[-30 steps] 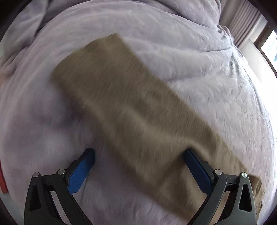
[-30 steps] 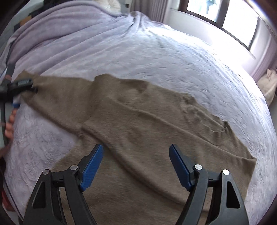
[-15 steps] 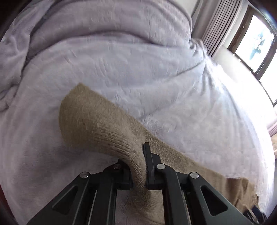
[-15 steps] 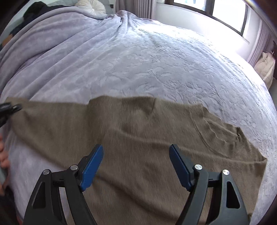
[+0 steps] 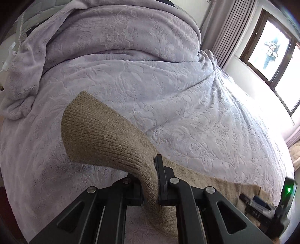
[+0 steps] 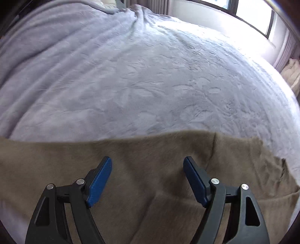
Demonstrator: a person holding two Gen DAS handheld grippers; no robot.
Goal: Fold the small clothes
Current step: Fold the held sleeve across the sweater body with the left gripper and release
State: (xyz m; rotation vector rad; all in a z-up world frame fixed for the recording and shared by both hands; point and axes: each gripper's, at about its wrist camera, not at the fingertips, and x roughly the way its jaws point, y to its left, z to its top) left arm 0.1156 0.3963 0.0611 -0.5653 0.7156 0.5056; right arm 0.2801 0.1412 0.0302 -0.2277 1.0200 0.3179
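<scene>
- The left gripper (image 5: 152, 180) is clenched on the ribbed cuff of a brown knit sweater (image 5: 105, 138), the knit pinched between its black fingers.
- From that pinch the cuff end of the sleeve lifts clear of the lilac blanket (image 5: 168, 97) and fans out above and to the left of the gripper, ribbing showing along its edge.
- The rest of the sleeve runs from the pinch down and to the right, lying flat on the blanket.
- In the left wrist view the right gripper (image 5: 262, 204) shows at the lower right edge, over the sweater, with a green light on its body.
- In the right wrist view the right gripper (image 6: 148, 180) stands released, its blue pads (image 6: 99, 182) wide apart with nothing pressed between them; the sweater (image 6: 150, 187) lies below and between them.
- There the sweater is spread on the blanket (image 6: 131, 84), filling the near part of the view, with a crease running up just right of the right pad.
- Beyond the sweater the embossed blanket covers the bed as far as a bright window (image 6: 249, 13).
- In the left wrist view, the blanket is heaped in a thick fold beyond the raised cuff, with curtains (image 5: 223, 30) to its right.
</scene>
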